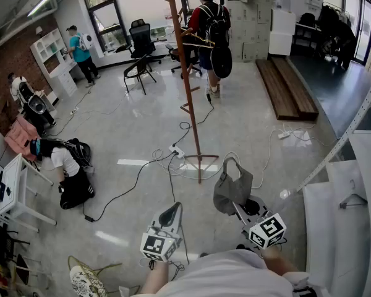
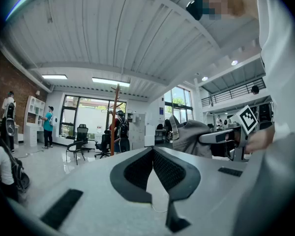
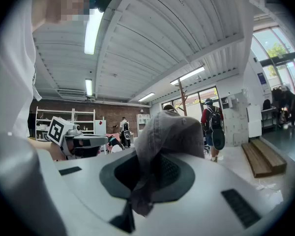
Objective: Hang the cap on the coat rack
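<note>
A tall brown wooden coat rack [image 1: 187, 85] stands on the floor ahead of me, its pegs near the top; it also shows far off as the coat rack [image 2: 114, 119] and coat rack [image 3: 181, 100]. The grey cap [image 1: 232, 187] hangs from my right gripper [image 1: 240, 208], low and to the right of the rack's base. In the right gripper view, that gripper [image 3: 150, 168] is shut on the cap [image 3: 169, 132], fabric pinched between the pads. My left gripper [image 1: 171, 216] is beside it, left gripper [image 2: 153, 154] shut on nothing, with the cap [image 2: 189, 134] to its right.
A person with a backpack [image 1: 209, 30] stands just behind the rack. Another person [image 1: 68, 172] sits on the floor at left. Cables and a power strip [image 1: 176, 152] lie around the rack's base. Chairs [image 1: 139, 67] stand behind it, wooden planks [image 1: 284, 88] and white tables [image 1: 334, 228] at right.
</note>
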The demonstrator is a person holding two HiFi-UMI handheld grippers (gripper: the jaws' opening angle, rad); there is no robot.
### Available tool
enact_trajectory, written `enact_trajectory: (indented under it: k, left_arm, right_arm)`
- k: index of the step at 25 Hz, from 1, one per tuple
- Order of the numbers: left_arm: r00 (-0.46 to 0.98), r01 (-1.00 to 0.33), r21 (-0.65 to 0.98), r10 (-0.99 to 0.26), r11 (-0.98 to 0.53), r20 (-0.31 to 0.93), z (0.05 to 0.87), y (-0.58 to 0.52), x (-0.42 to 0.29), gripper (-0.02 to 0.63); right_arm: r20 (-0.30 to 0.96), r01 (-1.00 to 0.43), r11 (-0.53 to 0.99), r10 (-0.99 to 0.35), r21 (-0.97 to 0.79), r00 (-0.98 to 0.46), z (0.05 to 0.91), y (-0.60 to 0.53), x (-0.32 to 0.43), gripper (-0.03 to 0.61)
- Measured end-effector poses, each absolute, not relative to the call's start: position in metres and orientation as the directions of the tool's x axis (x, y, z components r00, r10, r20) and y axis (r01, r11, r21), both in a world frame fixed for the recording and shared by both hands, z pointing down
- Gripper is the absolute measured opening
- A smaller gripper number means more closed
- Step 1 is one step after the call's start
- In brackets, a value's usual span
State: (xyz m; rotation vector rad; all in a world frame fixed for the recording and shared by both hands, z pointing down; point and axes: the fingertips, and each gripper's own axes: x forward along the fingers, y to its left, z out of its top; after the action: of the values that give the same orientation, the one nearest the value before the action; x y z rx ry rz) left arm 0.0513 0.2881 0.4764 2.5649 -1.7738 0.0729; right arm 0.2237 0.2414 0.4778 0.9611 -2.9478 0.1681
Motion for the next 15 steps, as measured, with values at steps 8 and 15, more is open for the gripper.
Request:
enact_trajectory:
  k: [8,15]
  left_arm:
    - [0.357,-0.934,-0.003,-0.932,-0.358,0.058,0.4803,0.2923,0.0494,0.011]
    - [0.368,-0.930,-0.004,-0.928,-0.369,0.059,0.4801,0.2900,0.0490,0.011]
  right_arm:
    - [0.064,-0.595,0.798,-0.592,-0.095,-0.804,0.4795,0.2444,0.2211,0.041]
    - [0.060,-0.595,0.795,-0.592,-0.118,-0.804,0.4789,0.2440,0.2194,0.041]
